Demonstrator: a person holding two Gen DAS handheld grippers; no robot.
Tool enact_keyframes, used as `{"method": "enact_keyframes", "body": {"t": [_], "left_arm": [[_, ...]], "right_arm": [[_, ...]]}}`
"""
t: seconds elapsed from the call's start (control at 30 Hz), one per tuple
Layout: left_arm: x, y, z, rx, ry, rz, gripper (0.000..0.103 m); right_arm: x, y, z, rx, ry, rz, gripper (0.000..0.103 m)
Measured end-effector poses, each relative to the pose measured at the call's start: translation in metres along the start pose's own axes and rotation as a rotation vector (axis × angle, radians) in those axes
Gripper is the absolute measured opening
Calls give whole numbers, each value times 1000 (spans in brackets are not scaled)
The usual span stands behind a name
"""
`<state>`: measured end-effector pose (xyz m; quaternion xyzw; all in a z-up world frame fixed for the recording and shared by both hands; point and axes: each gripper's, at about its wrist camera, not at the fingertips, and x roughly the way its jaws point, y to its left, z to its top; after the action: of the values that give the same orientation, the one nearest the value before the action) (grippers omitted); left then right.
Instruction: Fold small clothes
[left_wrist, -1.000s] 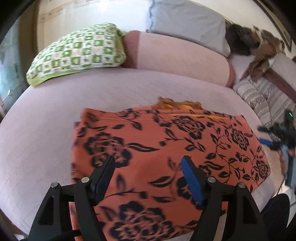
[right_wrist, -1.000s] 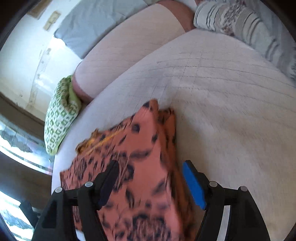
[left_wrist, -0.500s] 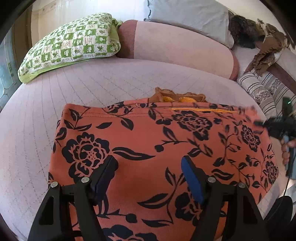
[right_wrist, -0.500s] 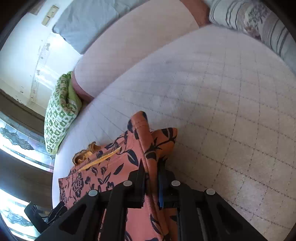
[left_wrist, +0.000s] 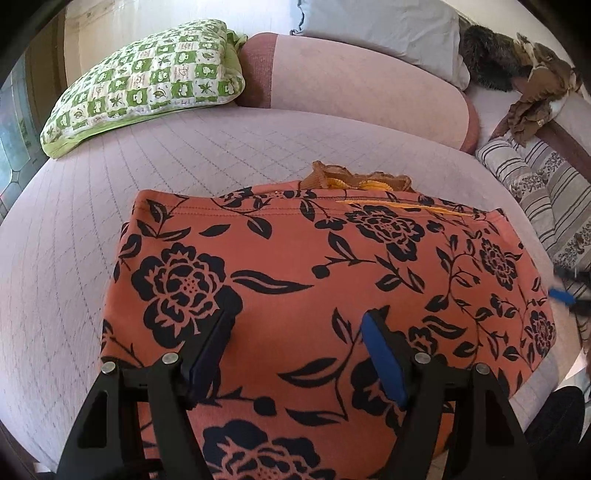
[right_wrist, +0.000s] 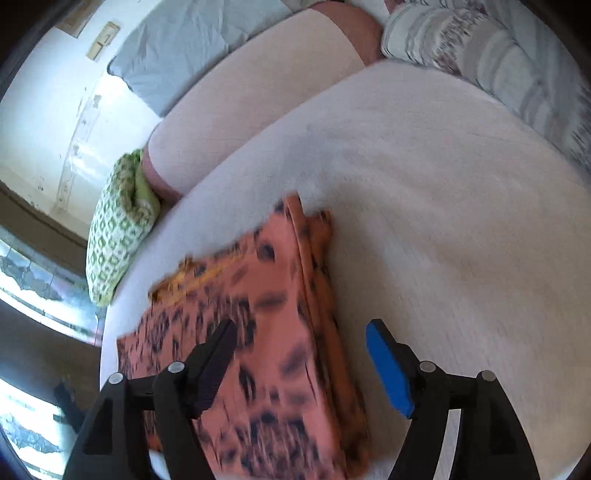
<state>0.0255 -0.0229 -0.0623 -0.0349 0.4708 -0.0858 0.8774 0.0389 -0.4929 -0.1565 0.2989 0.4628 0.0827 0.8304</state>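
Left gripper (left_wrist: 295, 332) is held wide apart above the near half of the orange floral garment (left_wrist: 325, 266), nothing pinched. Right gripper (right_wrist: 299, 347) is opening; fabric edge lies between the fingers, pads not seen pressing on it. Garment is laid flat on the bed (left_wrist: 221, 147), already folded in layers at its right edge (right_wrist: 314, 295); a ruffled orange bit (left_wrist: 354, 177) is exposed at the far hem. Judgement: next fold is best done by pinching both near corners through all layers, lifting evenly, carrying to the far hem, with the ruffle tucked under. Green pillow (left_wrist: 147, 88) and bolster (left_wrist: 362, 88) are well clear beyond
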Motion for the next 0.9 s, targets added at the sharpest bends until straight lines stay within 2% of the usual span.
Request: {"method": "enact_keyframes", "body": {"t": [0.17, 0.23, 0.33, 0.43, 0.57, 0.67, 0.7, 0.73, 0.83, 0.9], "left_arm": [[-12, -5, -3, 6, -16, -20, 74], [-16, -6, -5, 3, -24, -26, 74], [-17, -5, -8, -8, -23, -31, 74], [-13, -7, -10, -10, -13, -24, 74], [-9, -11, -12, 0, -9, -23, 74], [-6, -12, -13, 7, -5, -19, 74], [-6, -12, -13, 9, -5, -19, 74], [-6, -12, -13, 12, -7, -18, 74], [-6, -12, -15, 29, -14, -15, 74], [-2, -11, -18, 34, -11, -7, 74]], "right_arm": [[-11, -20, -38, 58, 49, 8, 75], [-18, -27, -48, 113, 34, 14, 75], [-31, -38, -67, 257, -3, 63, 75], [-26, -40, -83, 357, 13, 143, 75], [-5, -38, -84, 443, 28, 198, 75], [9, -37, -76, 474, -11, 220, 74], [10, -37, -74, 477, -25, 228, 66], [8, -33, -70, 449, -38, 222, 9], [-10, -20, -69, 372, -105, 159, 9], [-6, -22, -76, 338, -100, 77, 9]]}}
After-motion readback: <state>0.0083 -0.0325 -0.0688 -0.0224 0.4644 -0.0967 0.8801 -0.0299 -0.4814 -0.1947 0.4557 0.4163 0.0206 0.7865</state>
